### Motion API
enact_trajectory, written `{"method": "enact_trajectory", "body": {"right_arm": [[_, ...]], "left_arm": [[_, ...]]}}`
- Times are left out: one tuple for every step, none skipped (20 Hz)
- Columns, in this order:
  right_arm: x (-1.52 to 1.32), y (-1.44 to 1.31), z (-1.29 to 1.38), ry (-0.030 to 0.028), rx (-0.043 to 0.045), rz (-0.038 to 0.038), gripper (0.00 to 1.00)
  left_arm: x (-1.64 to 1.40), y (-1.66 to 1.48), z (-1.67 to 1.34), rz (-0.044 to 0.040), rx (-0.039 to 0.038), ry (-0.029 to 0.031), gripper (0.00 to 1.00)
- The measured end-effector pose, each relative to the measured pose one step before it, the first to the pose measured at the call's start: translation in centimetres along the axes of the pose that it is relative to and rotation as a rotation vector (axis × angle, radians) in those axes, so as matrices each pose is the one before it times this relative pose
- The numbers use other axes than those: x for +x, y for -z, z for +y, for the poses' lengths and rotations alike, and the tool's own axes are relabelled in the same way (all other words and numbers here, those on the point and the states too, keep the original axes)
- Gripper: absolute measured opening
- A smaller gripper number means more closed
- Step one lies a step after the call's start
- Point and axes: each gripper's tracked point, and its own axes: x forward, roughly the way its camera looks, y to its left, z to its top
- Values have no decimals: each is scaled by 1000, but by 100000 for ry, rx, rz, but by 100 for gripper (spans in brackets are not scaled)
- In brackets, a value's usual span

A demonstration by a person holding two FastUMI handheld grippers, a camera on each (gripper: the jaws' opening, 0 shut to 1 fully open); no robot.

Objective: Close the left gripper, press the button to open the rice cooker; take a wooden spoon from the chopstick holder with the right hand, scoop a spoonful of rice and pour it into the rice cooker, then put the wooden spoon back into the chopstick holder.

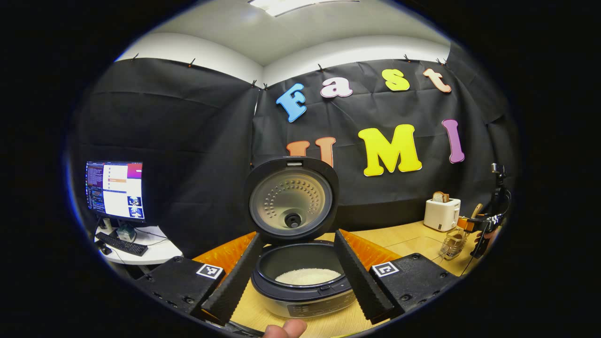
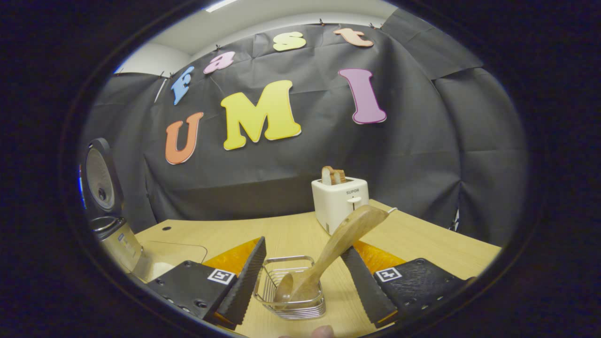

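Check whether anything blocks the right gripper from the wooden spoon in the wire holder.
Nothing visible does. The right gripper has its jaws open either side of the metal wire chopstick holder, and the light wooden spoon leans out of it, handle up, between them. The white toaster stands behind.

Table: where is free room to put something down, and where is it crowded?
Bare table lies between the rice cooker and the toaster, and also right of the toaster. It is crowded at the holder with its wooden spoon, between the right gripper fingers.
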Motion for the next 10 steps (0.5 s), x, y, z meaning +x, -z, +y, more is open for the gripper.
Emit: {"method": "enact_trajectory", "body": {"right_arm": [[-279,193,-145,-35,437,739,93],[-230,221,-275,279,-175,626,93],[-269,168,-403,635,-226,556,94],[-443,390,-594,779,298,968,95],[-411,285,-504,758,854,1623,95],[-575,440,-281,266,804,1374,96],[-635,411,-237,175,397,1499,96],[-841,385,-126,-209,344,1106,91],[-896,59,-89,-695,20,-92,96],[-897,-129,-106,-437,-473,-501,91]], "left_arm": [[9,-16,-357,264,-1446,925,99],[-77,-148,-298,-277,-393,523,99],[-112,-218,16,-579,652,-11,99],[-42,-270,-87,-706,872,-213,99],[-83,-155,-130,-602,608,-104,99],[-148,-135,-244,-420,285,50,99],[-91,-158,-224,-446,214,82,99],[-48,-231,-410,-459,-16,455,99],[-92,-182,-408,-222,-425,572,99],[-91,-183,-332,-453,-422,517,99]]}}
